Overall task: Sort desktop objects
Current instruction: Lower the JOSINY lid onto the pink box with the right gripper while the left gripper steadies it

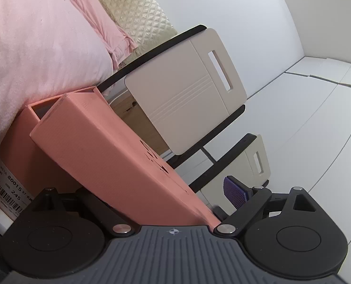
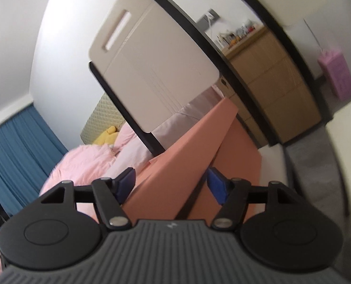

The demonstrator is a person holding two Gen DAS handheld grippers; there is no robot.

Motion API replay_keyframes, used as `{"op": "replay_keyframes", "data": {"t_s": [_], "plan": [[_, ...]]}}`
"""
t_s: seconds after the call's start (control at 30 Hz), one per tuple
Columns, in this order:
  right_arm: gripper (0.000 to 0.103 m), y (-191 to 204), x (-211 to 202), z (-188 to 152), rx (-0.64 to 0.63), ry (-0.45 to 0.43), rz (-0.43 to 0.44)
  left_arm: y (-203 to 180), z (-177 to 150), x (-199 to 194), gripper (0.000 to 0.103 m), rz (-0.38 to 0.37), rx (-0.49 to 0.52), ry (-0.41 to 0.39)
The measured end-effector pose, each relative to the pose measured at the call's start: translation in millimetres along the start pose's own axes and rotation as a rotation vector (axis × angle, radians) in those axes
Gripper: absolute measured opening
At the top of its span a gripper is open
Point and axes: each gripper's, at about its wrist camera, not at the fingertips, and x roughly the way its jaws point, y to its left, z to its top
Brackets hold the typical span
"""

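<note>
1. Beige slotted chair back (image 1: 187,90), black-framed, stands at 12 o'clock behind the box; pink fleecy bedding (image 1: 33,47) at 10.
2. Salmon cardboard shoebox (image 1: 109,151), lid tilted, lies between both grippers.
3. Left gripper (image 1: 151,203) released; right gripper (image 2: 170,184) released, pads apart.

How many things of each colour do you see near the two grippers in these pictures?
Salmon pink: 2, box lid and box base
Beige: 1, chair back
Light pink: 1, bedding
Blue: 1, curtain
Total: 5
</note>
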Motion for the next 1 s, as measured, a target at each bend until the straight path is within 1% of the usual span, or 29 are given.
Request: {"op": "replay_keyframes", "data": {"t_s": [0.17,0.27,0.4,0.5,0.57,0.6,0.63,0.73,0.93,1.0], "plan": [[0.075,13,-43,-10,-0.107,-0.019,-0.016,3,1,2,0.092,-0.008,-0.008,-0.006],[0.076,27,-66,-18,-0.209,-0.039,-0.014,4,0,1,0.092,-0.014,-0.013,-0.011],[0.076,47,-79,-32,-0.325,-0.013,0.038,6,0,0,0.091,-0.018,-0.023,-0.022],[0.075,59,-77,-45,-0.383,0.036,0.055,3,0,0,0.090,0.004,0.002,-0.030],[0.070,65,-75,-53,-0.431,0.036,0.047,-1,-1,-1,0.089,0.024,0.034,-0.033],[0.063,69,-74,-57,-0.456,0.034,0.043,-2,-2,-1,0.089,0.031,0.047,-0.034],[0.058,71,-73,-60,-0.475,0.028,0.028,-4,-2,-1,0.089,0.035,0.057,-0.033],[0.057,72,-74,-64,-0.477,-0.021,0.018,-6,-3,0,0.088,0.055,0.083,-0.035],[0.058,76,-88,-65,-0.503,-0.173,0.077,-8,-6,-1,0.083,0.088,0.115,-0.047],[0.058,74,-88,-65,-0.499,-0.196,0.079,-11,-7,-1,0.082,0.106,0.144,-0.050]]}}
